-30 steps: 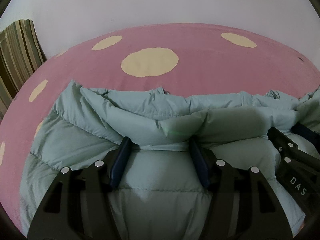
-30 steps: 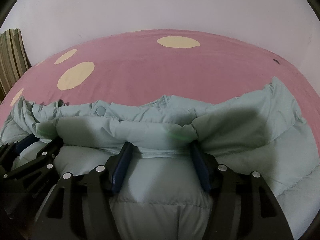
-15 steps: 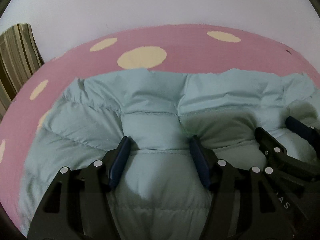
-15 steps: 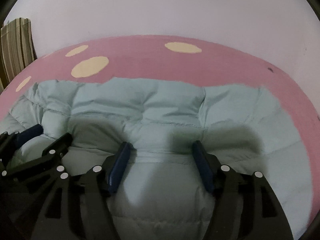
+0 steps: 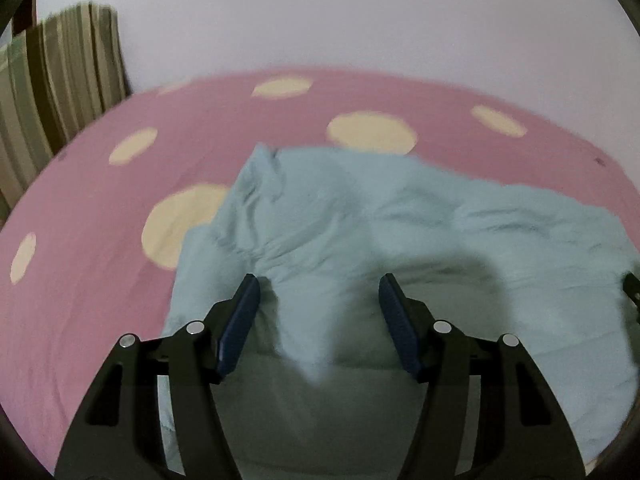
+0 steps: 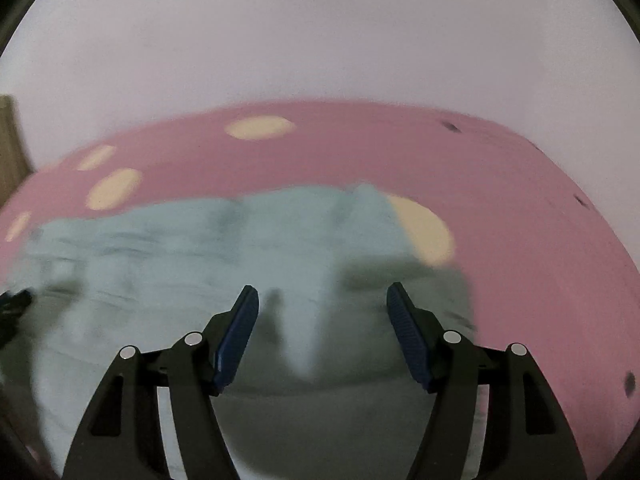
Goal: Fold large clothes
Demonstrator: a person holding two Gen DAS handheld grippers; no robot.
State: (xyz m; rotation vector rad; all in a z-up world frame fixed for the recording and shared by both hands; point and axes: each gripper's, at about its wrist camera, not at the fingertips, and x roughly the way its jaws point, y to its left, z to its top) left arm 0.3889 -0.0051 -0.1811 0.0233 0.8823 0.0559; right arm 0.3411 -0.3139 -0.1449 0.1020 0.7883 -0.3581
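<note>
Padding and loft make the pale green puffer jacket (image 5: pixel 400 240) look light, soft and springy on the pink spotted bedspread (image 5: pixel 100 208), best pinched at a quilted seam or hem, I judge; filling the left wrist view's centre and right, it lies under the left gripper (image 5: pixel 318 316), whose jaws are open and empty, with striped fabric (image 5: pixel 60 80) upper left. Blurrier, the right wrist view shows the jacket's right edge at the frame's centre and the right gripper (image 6: pixel 322 324), jaws parted and just widened, nothing between them.

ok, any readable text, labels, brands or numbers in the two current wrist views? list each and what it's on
None readable in either view.
Pale blue quilted puffer jacket: no label or tag showing.
Pink bedsheet with cream dots: pattern only, no print.
Black claw of the other hand at the frame edge: only a sliver shows, any marking out of view.
</note>
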